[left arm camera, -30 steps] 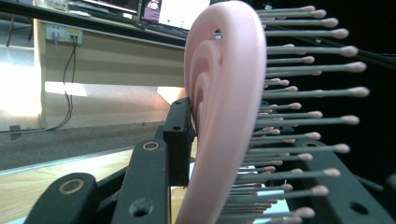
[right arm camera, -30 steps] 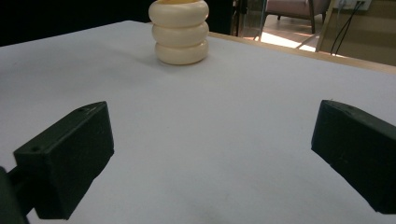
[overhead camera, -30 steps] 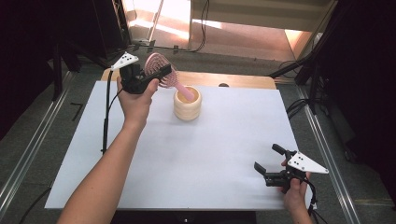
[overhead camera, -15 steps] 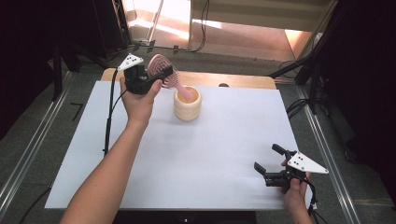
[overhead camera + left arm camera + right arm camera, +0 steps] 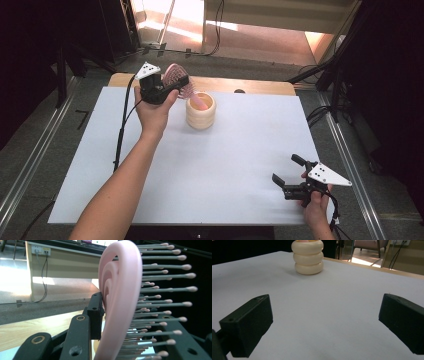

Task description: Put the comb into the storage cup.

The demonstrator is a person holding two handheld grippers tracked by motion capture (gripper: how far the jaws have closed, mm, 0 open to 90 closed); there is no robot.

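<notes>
A pink hairbrush is tilted at the back of the table, its handle end inside a cream ribbed cup. My left gripper is shut on the brush's head, just left of the cup. In the left gripper view the brush stands edge-on between the jaws, with its bristles pointing right. My right gripper rests open near the table's front right corner, nothing between its fingers. The right gripper view looks past the right gripper to the cup far ahead.
A white sheet covers the table, with a strip of bare wood along its far edge. Cables trail from both grippers. Metal rails run along the floor on both sides.
My left gripper and the brush have shifted slightly right and down toward the cup. The right gripper has stayed in place.
</notes>
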